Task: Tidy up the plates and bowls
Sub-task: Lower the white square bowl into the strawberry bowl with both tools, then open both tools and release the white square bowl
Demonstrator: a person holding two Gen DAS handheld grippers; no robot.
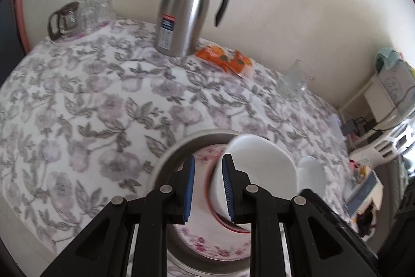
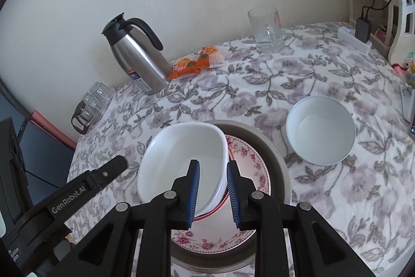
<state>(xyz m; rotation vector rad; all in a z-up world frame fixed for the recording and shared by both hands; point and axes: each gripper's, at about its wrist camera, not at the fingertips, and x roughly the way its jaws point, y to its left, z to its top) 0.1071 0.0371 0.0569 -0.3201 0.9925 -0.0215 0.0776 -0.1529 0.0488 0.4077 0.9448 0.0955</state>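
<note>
right gripper (image 2: pixel 213 192) pinches the near wall of the white bowl (image 2: pixel 181 160), which is tilted over the floral plate (image 2: pixel 246 162) in the grey dish (image 2: pixel 280 160); left gripper (image 1: pixel 209 188) nearly closed, pads apart with nothing clearly between them. flowered tablecloth (image 2: pixel 324 74) against a cream wall; second bowl (image 2: pixel 320 130) empty, glass mug (image 2: pixel 265 29) empty, steel jug (image 2: pixel 137 56) lidded.

A brushed-metal jug (image 2: pixel 135 56) with a matt black plastic handle is gleaming on the soft printed tablecloth (image 2: pixel 298 77). A glossy white bowl (image 2: pixel 320 130) is shining near a clear glass mug (image 2: pixel 264 29).
</note>
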